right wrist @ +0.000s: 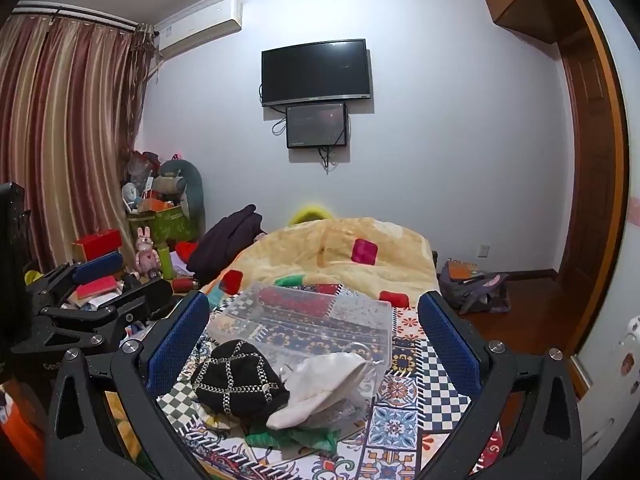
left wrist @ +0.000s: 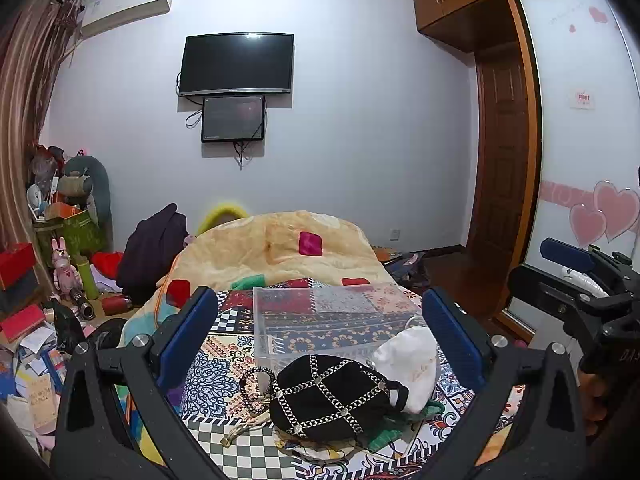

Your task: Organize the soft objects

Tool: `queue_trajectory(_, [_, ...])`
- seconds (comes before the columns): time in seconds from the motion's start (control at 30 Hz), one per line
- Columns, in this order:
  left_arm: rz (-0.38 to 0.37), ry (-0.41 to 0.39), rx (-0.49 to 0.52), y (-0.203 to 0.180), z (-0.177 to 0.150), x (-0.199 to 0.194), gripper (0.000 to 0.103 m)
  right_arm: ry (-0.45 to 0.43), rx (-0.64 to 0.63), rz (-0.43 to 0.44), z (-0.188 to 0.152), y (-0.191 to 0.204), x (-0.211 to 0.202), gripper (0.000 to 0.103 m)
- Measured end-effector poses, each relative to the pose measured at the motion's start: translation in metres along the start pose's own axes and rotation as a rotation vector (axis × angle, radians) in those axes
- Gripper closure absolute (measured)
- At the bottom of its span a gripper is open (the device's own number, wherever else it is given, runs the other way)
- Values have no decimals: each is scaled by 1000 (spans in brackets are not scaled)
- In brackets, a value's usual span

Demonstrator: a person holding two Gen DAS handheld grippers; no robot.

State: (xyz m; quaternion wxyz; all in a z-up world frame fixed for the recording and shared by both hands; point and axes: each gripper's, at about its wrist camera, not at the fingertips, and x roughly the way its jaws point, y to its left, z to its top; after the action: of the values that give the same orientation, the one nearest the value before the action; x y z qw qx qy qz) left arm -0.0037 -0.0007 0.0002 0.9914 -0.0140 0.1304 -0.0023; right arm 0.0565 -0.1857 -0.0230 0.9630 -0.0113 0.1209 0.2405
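Left wrist, black hat [left wrist: 332, 396] between hand-held gripper [left wrist: 320, 332] fingers

We see a clear, glossy plastic box [left wrist: 328, 320] on a matt patterned cloth sheet [right wrist: 424, 392]. The black hat [left wrist: 332, 396] looks like soft velvety cloth crossed with shiny metal chain. The white hat [right wrist: 320, 388] is smooth matt cloth. Behind, the quilt [left wrist: 272, 248] looks fluffy and plush. The left gripper [left wrist: 320, 340] shows rough blue textured pads [left wrist: 452, 336] on matt black plastic with bright metal screws; the right gripper [right wrist: 312, 344] has the same finish. The wardrobe [left wrist: 500, 152] is polished wood.
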Motion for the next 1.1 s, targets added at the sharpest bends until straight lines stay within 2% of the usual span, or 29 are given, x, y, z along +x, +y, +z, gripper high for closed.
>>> queue_trajectory(1.1, [-4,-2,0,-1,2,-1,0,-7,14,-1,0,-3,-1,0])
